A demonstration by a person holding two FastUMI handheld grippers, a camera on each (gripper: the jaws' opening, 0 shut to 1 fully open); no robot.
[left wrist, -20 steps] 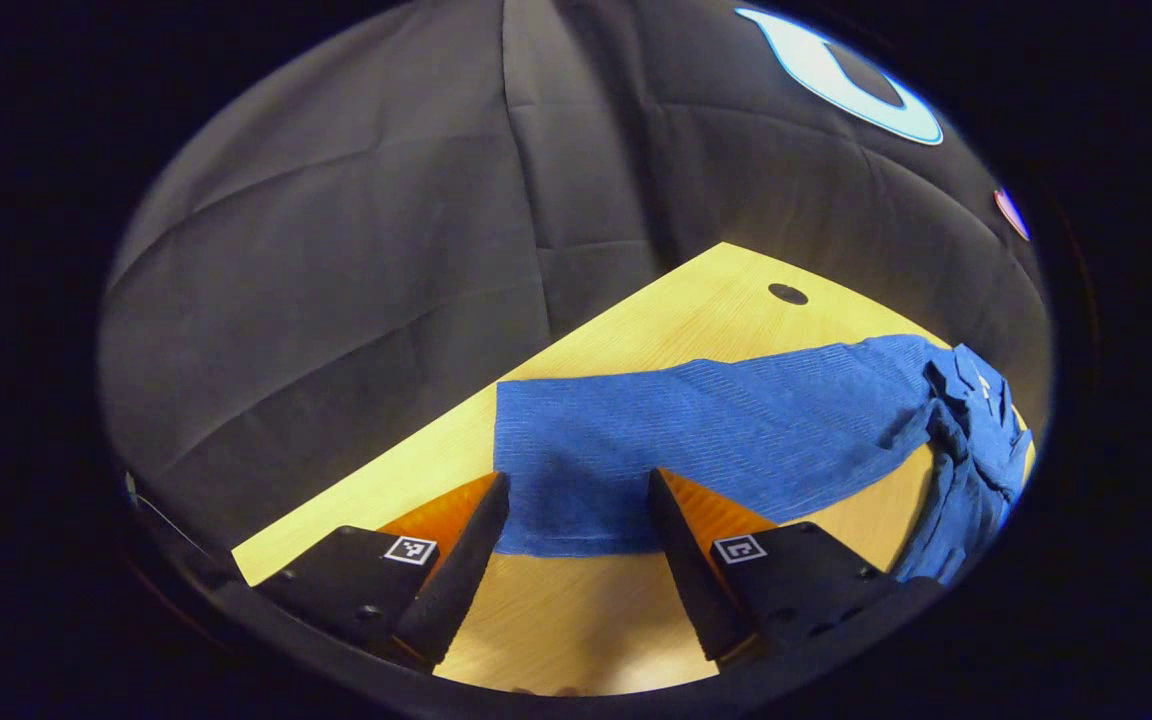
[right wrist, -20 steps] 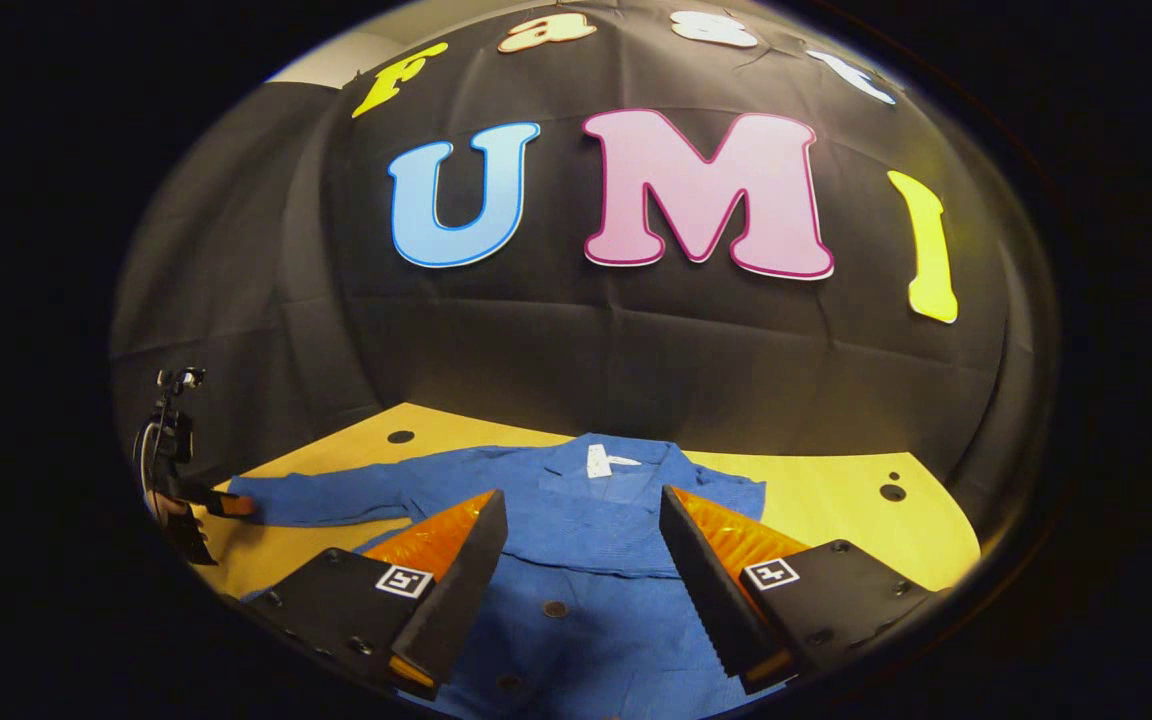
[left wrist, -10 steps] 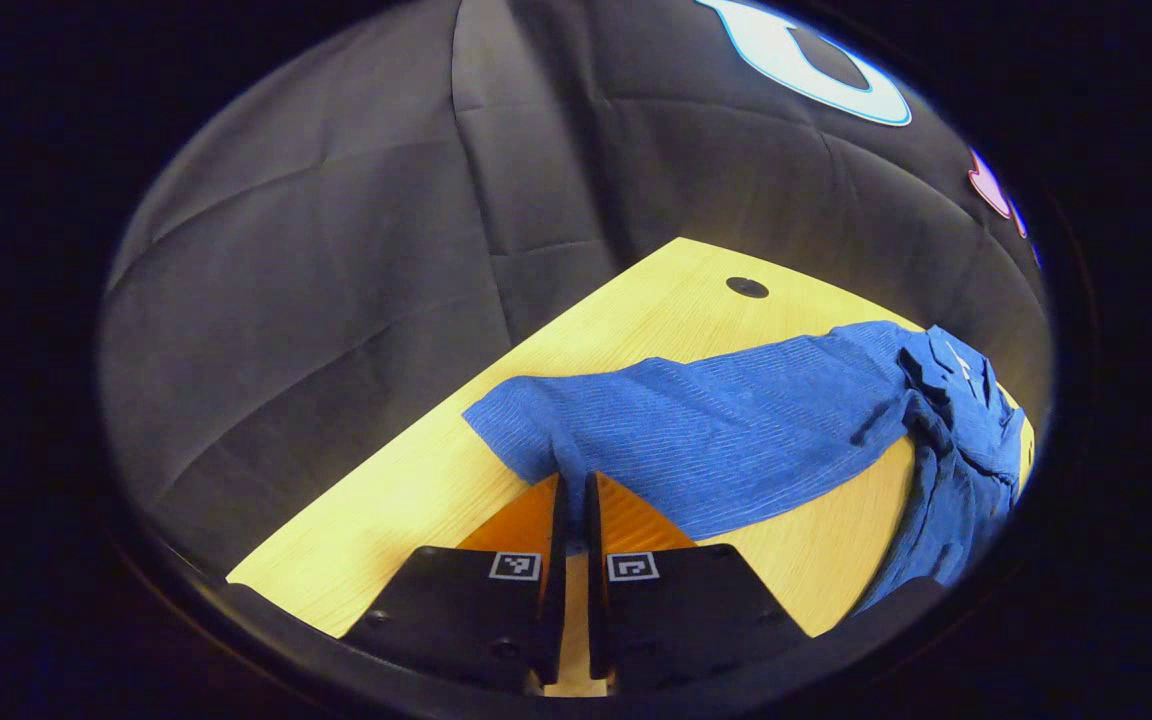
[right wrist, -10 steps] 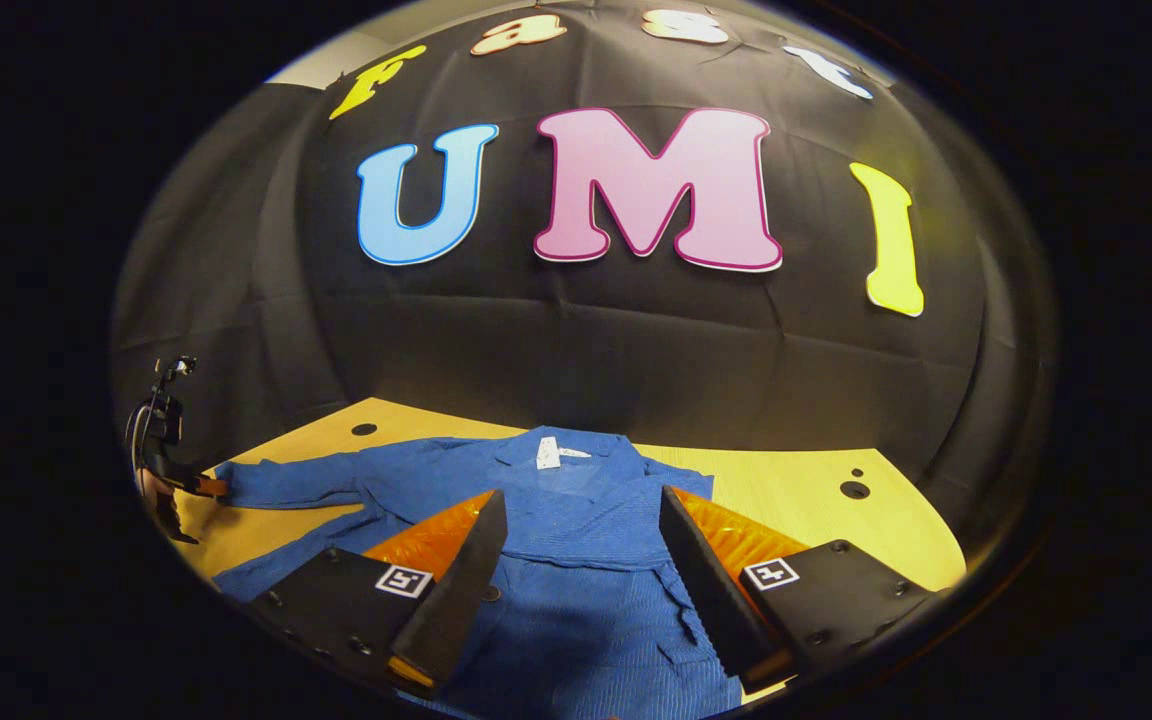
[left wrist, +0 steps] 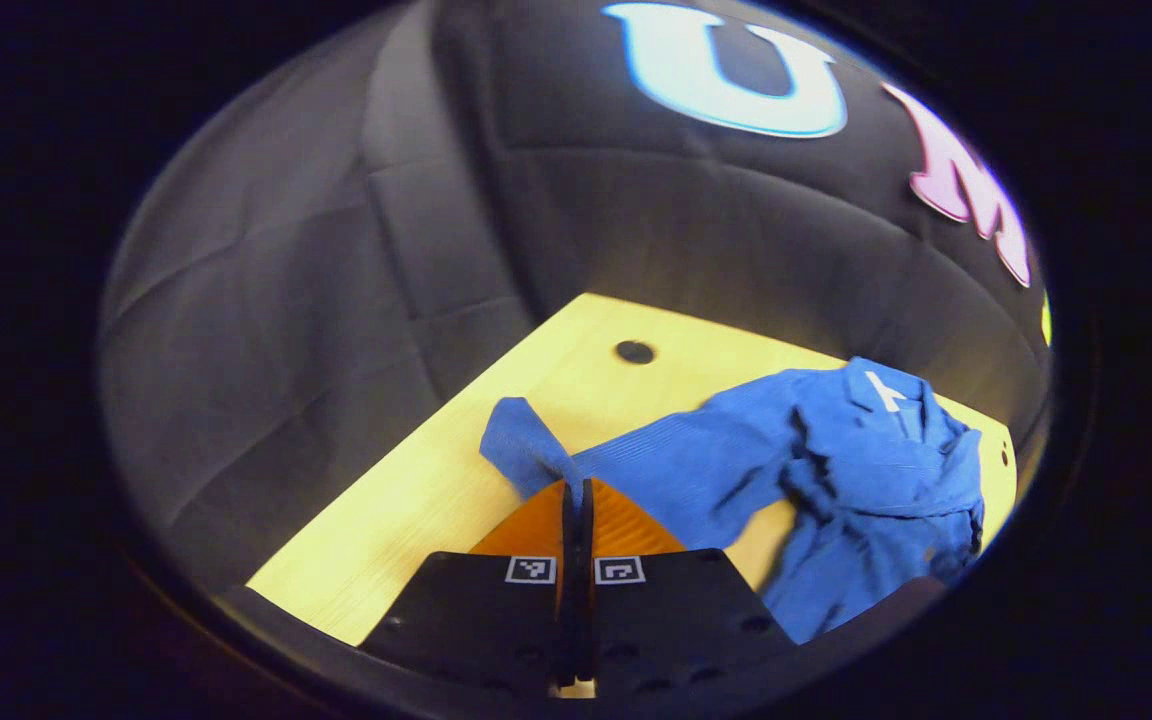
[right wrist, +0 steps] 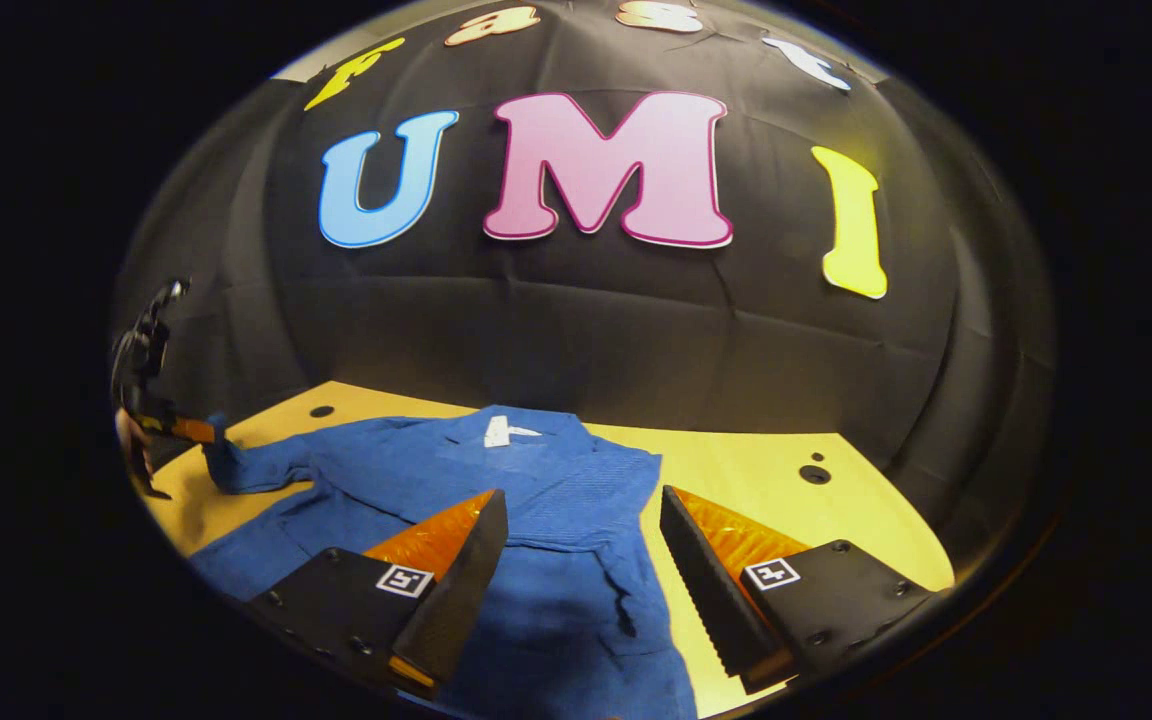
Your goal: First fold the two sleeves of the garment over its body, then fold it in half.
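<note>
- Since a second ago, our left gripper [left wrist: 576,490] has closed on the cuff of the sleeve [left wrist: 526,445] and lifted it off the table [left wrist: 416,500]; before, this sleeve lay flat and straight, and the fingers stood wide on both sides of its end.
- We hold the cuff pinched between the two fingers, which are pressed together with the cloth between them. We judge that this grip at the very end is chosen so that the whole sleeve follows when we carry it over the body of the garment [left wrist: 866,480].
- Our right gripper [right wrist: 581,545] hovers above the body of the garment [right wrist: 556,490] with the fingers wide apart and nothing between them. It seems to wait for its own sleeve.
- From the right gripper view we see the left gripper [right wrist: 171,428] far to the left of the garment, with the sleeve end [right wrist: 221,455] raised at its tip.
- The garment is a blue shirt with a collar and a small white label [right wrist: 498,432] at the neck. It lies on the table, its body bunched into soft folds near the shoulder.
- The cloth looks thin and finely ribbed, so it droops and wrinkles easily.
- The table is pale smooth wood with small round holes [left wrist: 634,351], one beyond the lifted sleeve.
</note>
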